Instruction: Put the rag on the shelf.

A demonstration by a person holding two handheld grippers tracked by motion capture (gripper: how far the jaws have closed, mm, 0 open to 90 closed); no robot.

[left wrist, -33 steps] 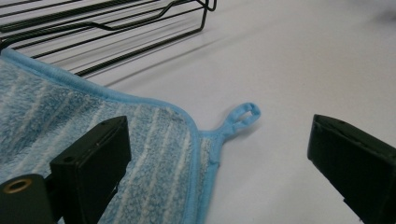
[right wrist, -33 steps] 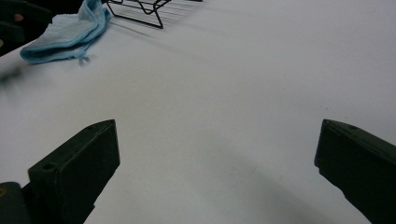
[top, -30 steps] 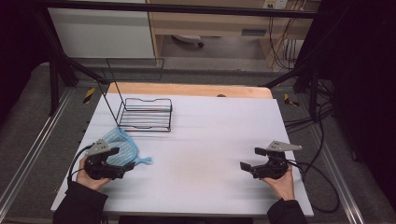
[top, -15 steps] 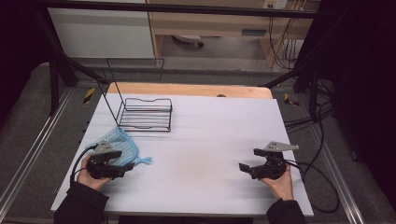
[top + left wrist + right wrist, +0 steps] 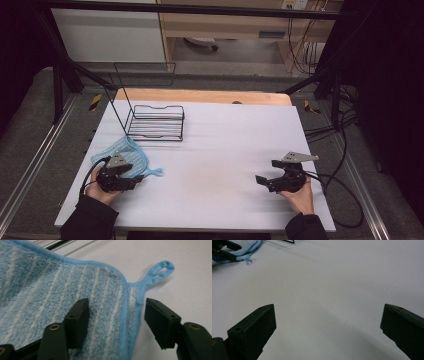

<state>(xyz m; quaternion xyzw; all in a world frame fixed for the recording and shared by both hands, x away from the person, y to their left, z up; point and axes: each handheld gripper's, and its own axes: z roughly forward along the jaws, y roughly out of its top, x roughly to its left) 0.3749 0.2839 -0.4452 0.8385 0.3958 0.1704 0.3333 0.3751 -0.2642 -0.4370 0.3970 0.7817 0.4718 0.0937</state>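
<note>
Blue-and-white striped terry makes up the one cloth (image 5: 50, 300) on your counter (image 5: 225, 150), lying at the near left just in front of the single wire rack (image 5: 155, 122). You hold two tools. Your left hand-held gripper (image 5: 116, 320) has just been closing, its jaws straddling the cloth's hemmed corner, not yet pinching it. Your right hand-held gripper (image 5: 328, 325) sits released, wide apart over bare counter. In the left gripper view, most of the cloth runs off the frame.

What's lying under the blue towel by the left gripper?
The blue towel lies flat on the white table; its hemmed corner sits between the left gripper jaws, which have been closing. Anything beneath it stays hidden.
</note>
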